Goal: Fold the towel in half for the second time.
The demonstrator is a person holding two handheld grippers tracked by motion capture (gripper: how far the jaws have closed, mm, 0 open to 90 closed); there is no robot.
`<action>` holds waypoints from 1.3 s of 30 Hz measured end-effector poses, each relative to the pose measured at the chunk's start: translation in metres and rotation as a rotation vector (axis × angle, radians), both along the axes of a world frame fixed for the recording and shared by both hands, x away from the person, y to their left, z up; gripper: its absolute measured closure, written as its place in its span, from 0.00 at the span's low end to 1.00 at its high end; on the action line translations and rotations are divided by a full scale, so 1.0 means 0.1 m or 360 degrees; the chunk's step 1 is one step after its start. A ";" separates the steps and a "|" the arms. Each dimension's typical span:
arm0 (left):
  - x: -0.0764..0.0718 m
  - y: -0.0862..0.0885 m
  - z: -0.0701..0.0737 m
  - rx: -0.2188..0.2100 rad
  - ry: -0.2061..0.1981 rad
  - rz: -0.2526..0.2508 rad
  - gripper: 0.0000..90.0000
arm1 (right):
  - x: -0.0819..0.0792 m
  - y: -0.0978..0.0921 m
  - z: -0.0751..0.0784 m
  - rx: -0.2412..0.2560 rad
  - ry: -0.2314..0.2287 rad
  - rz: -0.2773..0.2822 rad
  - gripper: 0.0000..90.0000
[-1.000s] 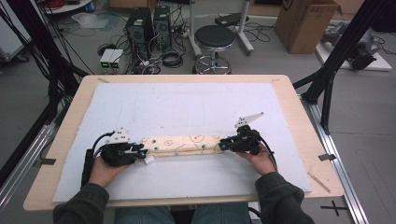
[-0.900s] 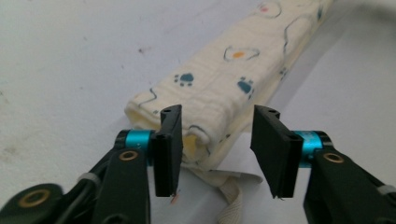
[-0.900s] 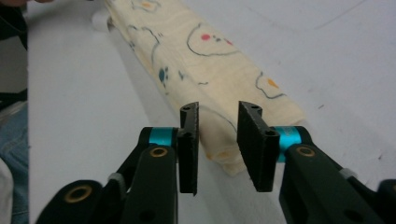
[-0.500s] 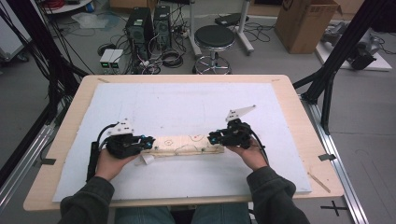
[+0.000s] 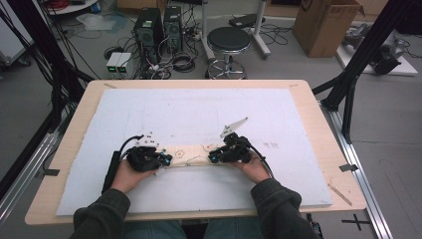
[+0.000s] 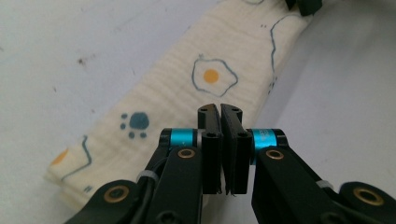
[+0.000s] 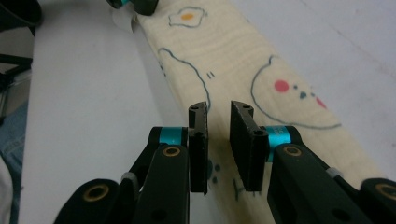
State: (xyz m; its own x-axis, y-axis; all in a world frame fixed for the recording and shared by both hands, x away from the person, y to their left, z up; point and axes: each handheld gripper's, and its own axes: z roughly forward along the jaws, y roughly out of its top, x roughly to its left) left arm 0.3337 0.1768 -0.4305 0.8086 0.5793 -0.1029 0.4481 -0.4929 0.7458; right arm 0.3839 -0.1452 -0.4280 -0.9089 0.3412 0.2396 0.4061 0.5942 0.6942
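Note:
A cream cloth point(image 5: 190, 155), folded into a long strip and printed with fried eggs and paw marks, lies on the white mat between my two grippers. My left gripper point(image 5: 166, 160) is at its left end. In the left gripper view the jaws point(image 6: 219, 112) are pressed together over the near edge of the cloth point(image 6: 187, 88); the pinched fabric itself is hidden. My right gripper point(image 5: 213, 155) is at the other end. Its jaws point(image 7: 218, 112) stand apart over the cloth point(image 7: 261, 60), low above its edge.
The white foam mat point(image 5: 199, 112) covers most of the wooden table point(image 5: 323, 129). On the floor beyond the far edge are a round stool point(image 5: 228, 40), computer towers point(image 5: 149, 25) with cables, and a cardboard box point(image 5: 326, 20).
Both hands have moved inward toward each other and slightly away from me. The stretch of cloth showing between the grippers is shorter than it was.

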 end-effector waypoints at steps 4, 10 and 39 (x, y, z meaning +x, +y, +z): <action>-0.03 0.04 -0.02 0.0006 0.0009 0.0003 0.95 | -0.02 -0.05 -0.06 -0.0010 0.0003 -0.0015 0.85; -0.06 0.03 -0.02 0.0033 -0.0006 -0.0014 0.93 | -0.06 -0.15 -0.08 -0.0029 -0.0034 -0.0027 0.85; -0.02 0.30 -0.04 0.0050 -0.0041 0.0093 0.65 | -0.13 -0.61 -0.08 -0.0094 -0.0243 -0.0154 0.61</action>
